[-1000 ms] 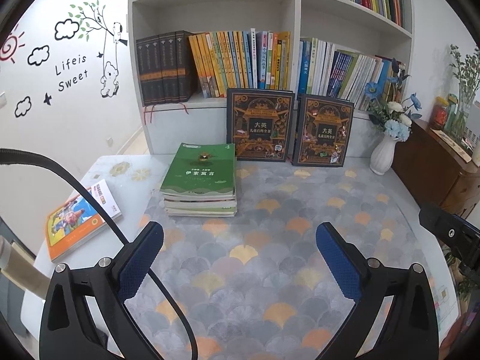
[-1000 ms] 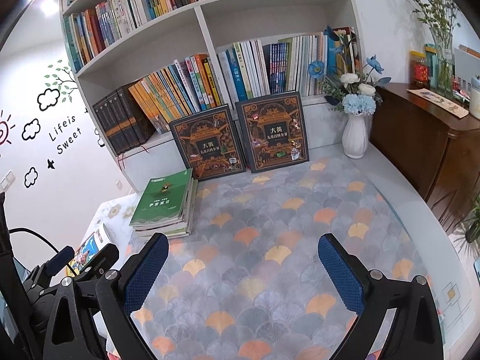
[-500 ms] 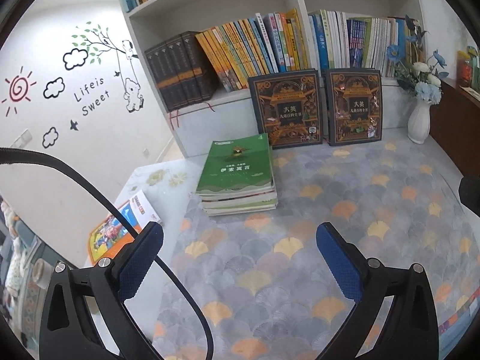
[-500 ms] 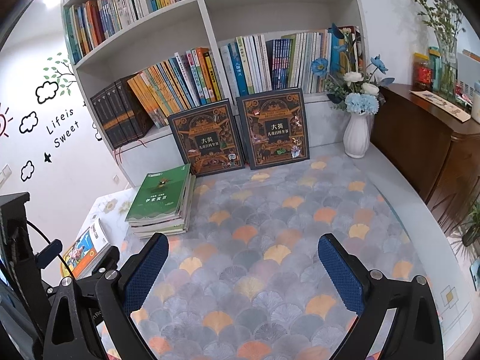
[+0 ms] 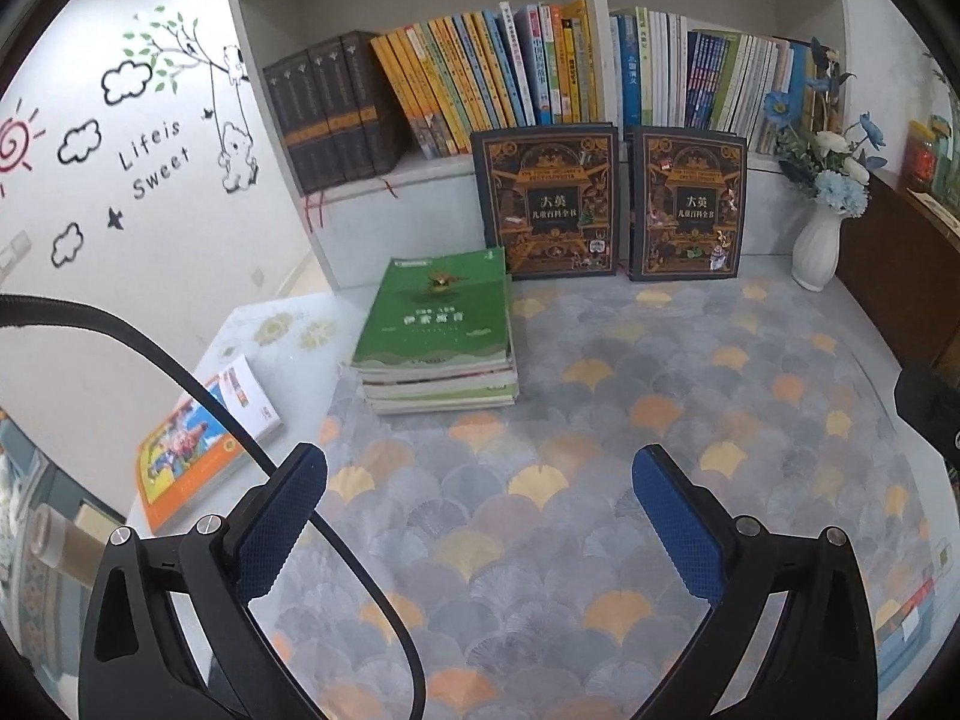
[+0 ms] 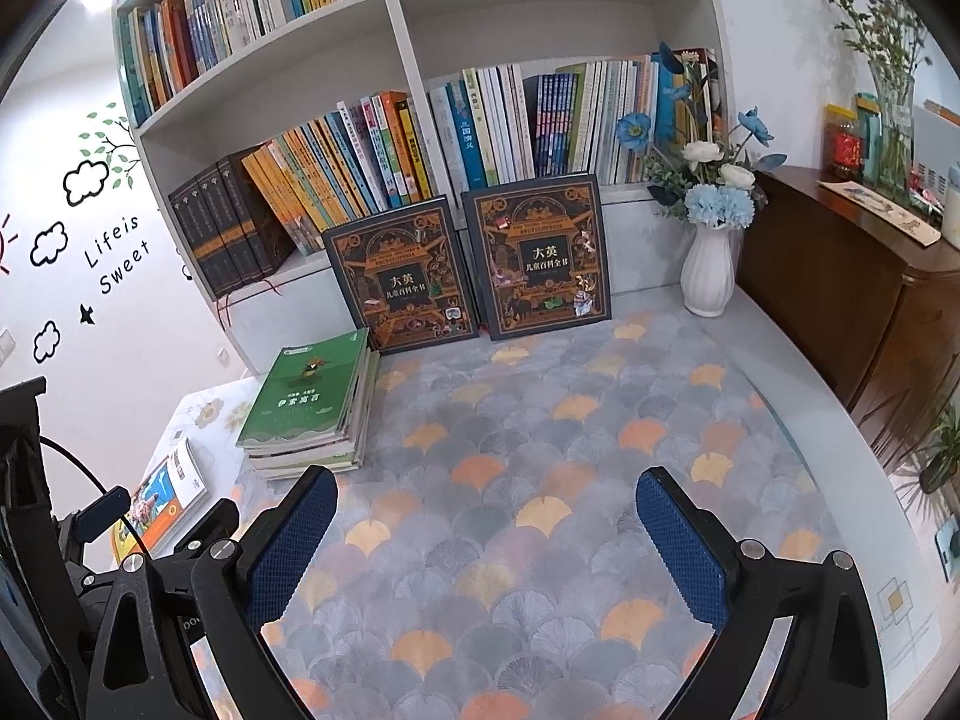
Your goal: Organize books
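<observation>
— White bookshelf (image 6: 414,30) along back wall, packed with upright spines. Bench (image 5: 588,480) in front, spread with fan-patterned cloth in grey, orange, yellow.

— Noted. Task's books?

— Stack of books (image 5: 441,339) lying flat at left of cloth, green cover on top, near bench's back edge. Same stack (image 6: 312,411) in right wrist view, just ahead of left blue pad. Two dark encyclopedias propped upright against shelf base, side by side: left one (image 5: 546,201), right one (image 5: 690,204). Stack's far corner close to left encyclopedia; touching or not, cannot tell.

— Anything loose?

— Orange picture book (image 5: 204,444) flat on bare bench, left of cloth, well apart from stack. Black cable (image 5: 180,372) crossing above it.

— Left gripper?

— Left gripper (image 5: 480,483) above near part of cloth, jaws spread wide, nothing between them. Blue pads (image 5: 282,522) clear of every book.

— Right?

— Right gripper (image 6: 486,501) likewise above cloth, jaws spread wide, holding nothing. Left gripper's black body showing at lower left of that view.

— Surroundings?

— White vase (image 6: 711,276) of blue and white flowers at back right of bench. Dark wooden cabinet (image 6: 852,312) beside it. Wall stickers (image 5: 156,156) at left: clouds, tree, "Life is Sweet".
</observation>
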`<action>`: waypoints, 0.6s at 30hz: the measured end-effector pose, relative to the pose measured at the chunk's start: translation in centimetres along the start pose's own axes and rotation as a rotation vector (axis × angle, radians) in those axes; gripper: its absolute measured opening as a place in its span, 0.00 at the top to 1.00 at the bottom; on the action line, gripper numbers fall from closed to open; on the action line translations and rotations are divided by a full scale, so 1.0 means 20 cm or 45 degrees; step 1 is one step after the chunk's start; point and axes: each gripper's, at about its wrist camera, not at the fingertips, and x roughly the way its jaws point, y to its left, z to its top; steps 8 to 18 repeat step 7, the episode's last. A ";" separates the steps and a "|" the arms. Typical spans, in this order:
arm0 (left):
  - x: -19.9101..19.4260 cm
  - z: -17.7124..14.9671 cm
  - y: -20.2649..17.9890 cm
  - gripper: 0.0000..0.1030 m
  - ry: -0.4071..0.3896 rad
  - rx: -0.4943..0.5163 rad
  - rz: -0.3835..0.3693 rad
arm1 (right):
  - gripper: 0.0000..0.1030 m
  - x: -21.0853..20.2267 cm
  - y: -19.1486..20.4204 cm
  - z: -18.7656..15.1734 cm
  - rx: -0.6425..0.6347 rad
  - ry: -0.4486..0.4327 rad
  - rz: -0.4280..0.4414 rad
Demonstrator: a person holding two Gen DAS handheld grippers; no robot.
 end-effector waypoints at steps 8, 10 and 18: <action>0.04 -0.02 0.01 0.01 -0.002 -0.015 0.006 | 0.03 0.03 0.01 0.00 -0.019 0.017 -0.010; 0.04 -0.02 0.01 0.01 -0.002 -0.015 0.006 | 0.03 0.03 0.01 0.00 -0.019 0.017 -0.010; 0.04 -0.02 0.01 0.01 -0.002 -0.015 0.006 | 0.03 0.03 0.01 0.00 -0.019 0.017 -0.010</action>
